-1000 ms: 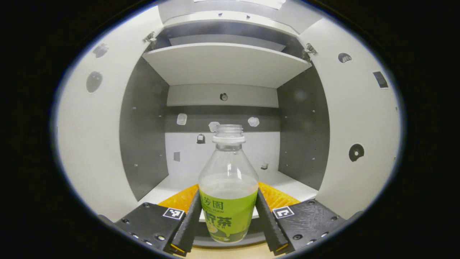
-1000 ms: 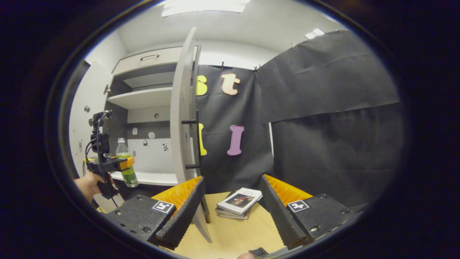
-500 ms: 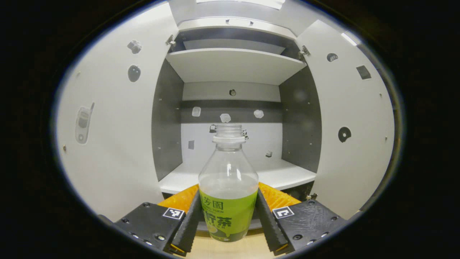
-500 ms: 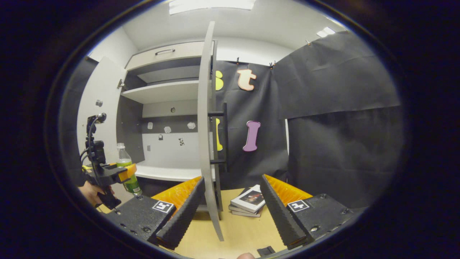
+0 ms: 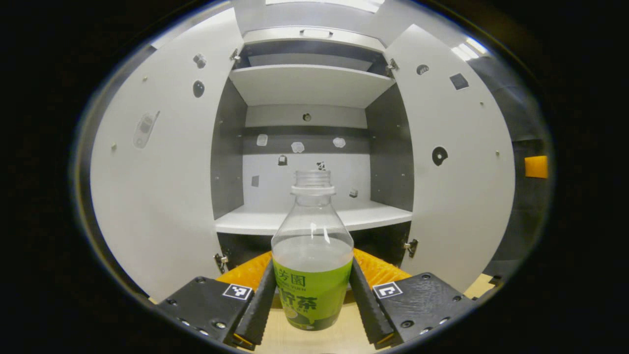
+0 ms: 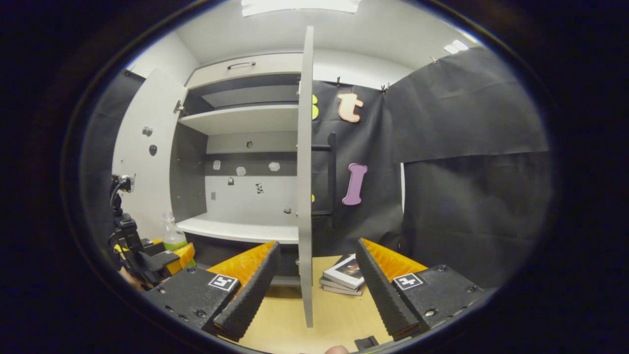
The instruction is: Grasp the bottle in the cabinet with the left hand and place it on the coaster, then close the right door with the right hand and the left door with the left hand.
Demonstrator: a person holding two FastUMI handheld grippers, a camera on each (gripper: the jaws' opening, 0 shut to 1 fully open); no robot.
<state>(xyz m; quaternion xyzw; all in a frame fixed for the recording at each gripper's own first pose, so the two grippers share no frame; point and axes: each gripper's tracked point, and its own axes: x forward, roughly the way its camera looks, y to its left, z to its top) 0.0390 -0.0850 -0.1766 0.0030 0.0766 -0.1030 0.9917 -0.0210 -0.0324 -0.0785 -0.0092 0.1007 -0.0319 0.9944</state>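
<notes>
My left gripper [image 5: 312, 305] is shut on a clear, capless bottle [image 5: 312, 255] with a green label, held upright in front of the open cabinet [image 5: 304, 221]. The cabinet's left door [image 5: 157, 187] and right door [image 5: 457, 187] stand wide open either side. In the right gripper view the right door [image 6: 305, 196] is seen edge-on, right ahead of my open right gripper [image 6: 314, 290]. Far left there, the left gripper [image 6: 162, 258] holds the bottle [image 6: 173, 236] low, below the shelf level. I see no coaster.
A stack of books [image 6: 344, 275] lies on the wooden table [image 6: 295, 314] behind the right door. A black handle [image 6: 332, 172] runs down that door's outer face. The cabinet's lower shelf [image 6: 236, 228] is bare, and small stickers dot its back wall.
The left gripper has drawn the bottle back out of the cabinet and lowered it. The right gripper has shifted so the right door's edge now sits between its fingers' line of sight.
</notes>
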